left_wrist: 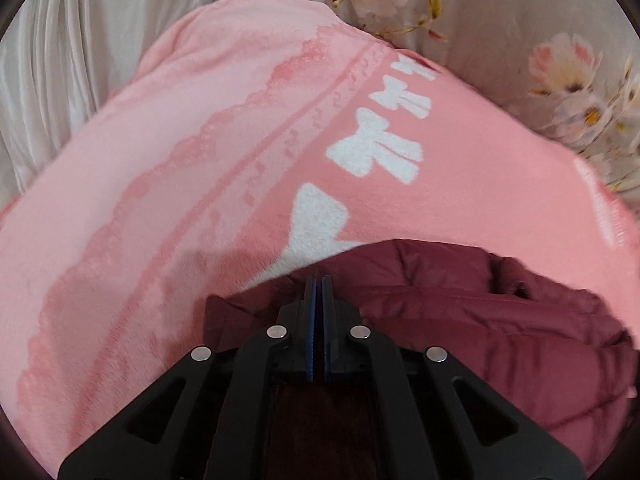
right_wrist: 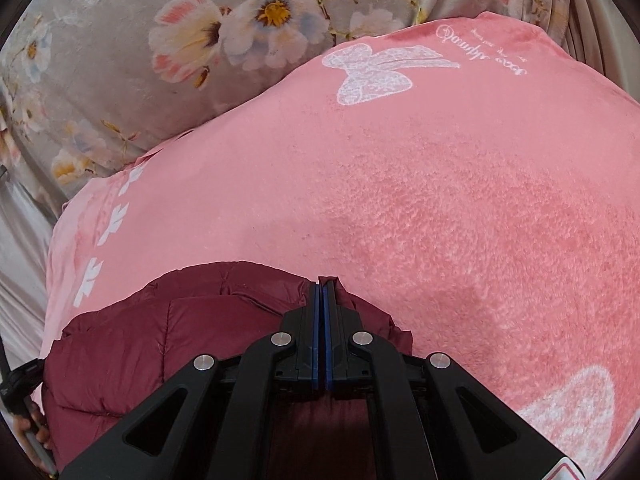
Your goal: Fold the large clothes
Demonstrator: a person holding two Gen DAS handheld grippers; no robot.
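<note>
Maroon quilted jacket (left_wrist: 500, 332) lying on a pink fleece blanket (left_wrist: 160, 184), its far edge pinched at two points: the left gripper (left_wrist: 319, 280) and the right gripper (right_wrist: 323, 285), each with jaws closed on fabric. A floral sheet (right_wrist: 100, 80) lies beyond the blanket.

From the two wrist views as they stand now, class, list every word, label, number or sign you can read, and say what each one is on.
White script on the pink blanket, far right corner beside the white bow: upside down in the right wrist view and too blurred to read with confidence.
Smaller white line next to it: too small to read.
Maroon puffer jacket: no text shows.
Floral sheet: no text.
Red-edged sticker on the right gripper's body: cut off, unreadable.
</note>
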